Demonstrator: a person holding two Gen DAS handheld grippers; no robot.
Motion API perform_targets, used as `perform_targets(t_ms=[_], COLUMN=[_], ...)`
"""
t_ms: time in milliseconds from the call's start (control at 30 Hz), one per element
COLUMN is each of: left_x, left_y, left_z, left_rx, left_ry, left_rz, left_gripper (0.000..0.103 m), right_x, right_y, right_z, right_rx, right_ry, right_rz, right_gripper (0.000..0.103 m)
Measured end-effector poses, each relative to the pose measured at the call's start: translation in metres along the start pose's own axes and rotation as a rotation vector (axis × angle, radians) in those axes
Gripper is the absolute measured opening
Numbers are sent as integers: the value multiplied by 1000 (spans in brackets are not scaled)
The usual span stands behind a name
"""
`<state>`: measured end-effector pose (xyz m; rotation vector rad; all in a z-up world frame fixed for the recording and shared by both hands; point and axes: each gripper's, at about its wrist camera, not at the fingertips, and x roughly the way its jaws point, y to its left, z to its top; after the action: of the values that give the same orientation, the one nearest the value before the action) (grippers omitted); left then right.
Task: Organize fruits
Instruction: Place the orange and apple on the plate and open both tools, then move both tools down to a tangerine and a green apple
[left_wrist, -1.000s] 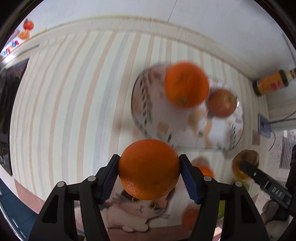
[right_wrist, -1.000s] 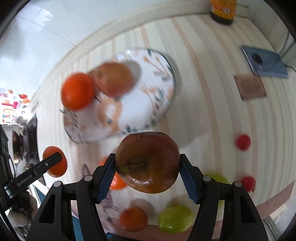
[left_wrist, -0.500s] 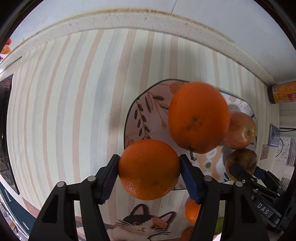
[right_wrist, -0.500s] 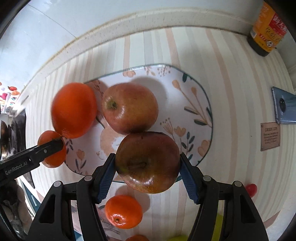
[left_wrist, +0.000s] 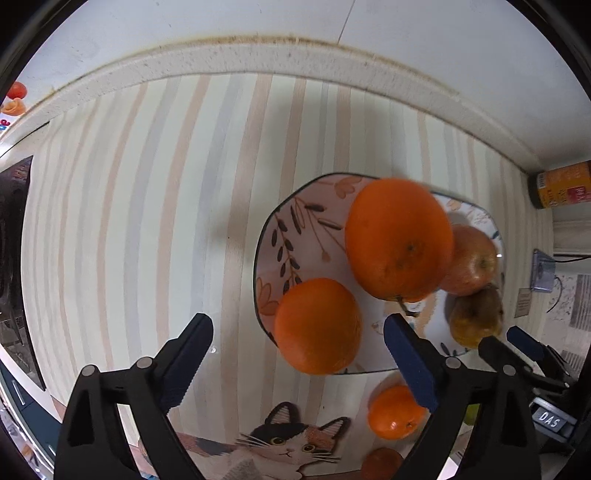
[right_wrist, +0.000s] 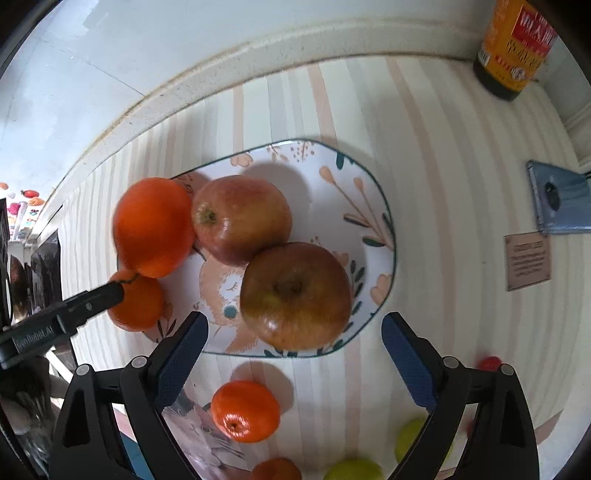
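My left gripper (left_wrist: 297, 332) points down over the floral plate (left_wrist: 267, 236), its jaws opening. The orange (left_wrist: 317, 325) lies free between them on the plate's near-left edge, pads off it. A bigger orange (left_wrist: 399, 240) and a red apple (left_wrist: 471, 258) rest behind. My right gripper (right_wrist: 295, 325) is also opening above the plate (right_wrist: 384, 221). The dark brownish apple (right_wrist: 295, 295) sits loose between its jaws, against the red apple (right_wrist: 240, 218). One of the left gripper's fingers (right_wrist: 88, 302) shows beside the released orange (right_wrist: 136, 302).
A mandarin (right_wrist: 243, 411) lies on the cat-print mat (left_wrist: 288, 443) in front of the plate, with green fruits (right_wrist: 351, 472) and small red ones (right_wrist: 489, 363) near the table's front. A sauce bottle (right_wrist: 517, 44), phone (right_wrist: 561, 199) and card (right_wrist: 528, 262) stand right, by the wall.
Both grippers came forward over the plate and sank a little. Each then opened, letting the orange and the dark apple drop onto the plate.
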<state>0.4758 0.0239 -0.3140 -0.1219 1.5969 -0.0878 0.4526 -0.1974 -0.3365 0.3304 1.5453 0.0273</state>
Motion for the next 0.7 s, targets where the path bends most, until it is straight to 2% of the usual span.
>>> perform_targets(t_ms=[233, 467, 700], left_x=[-47, -86, -123], left_y=[-4, -14, -29], left_z=[-42, -89, -136], left_rx=[27, 87, 135], left_ry=[-100, -221, -320], left_rz=[35, 98, 93], left_gripper=[95, 95, 95], right_x=[-43, -88, -134], right_y=[6, 15, 25], right_z=[-28, -78, -122], right_rx=[-83, -138, -169], right_ry=[-80, -155, -240], right_rz=[-109, -130, -128], right_gripper=[97, 97, 97])
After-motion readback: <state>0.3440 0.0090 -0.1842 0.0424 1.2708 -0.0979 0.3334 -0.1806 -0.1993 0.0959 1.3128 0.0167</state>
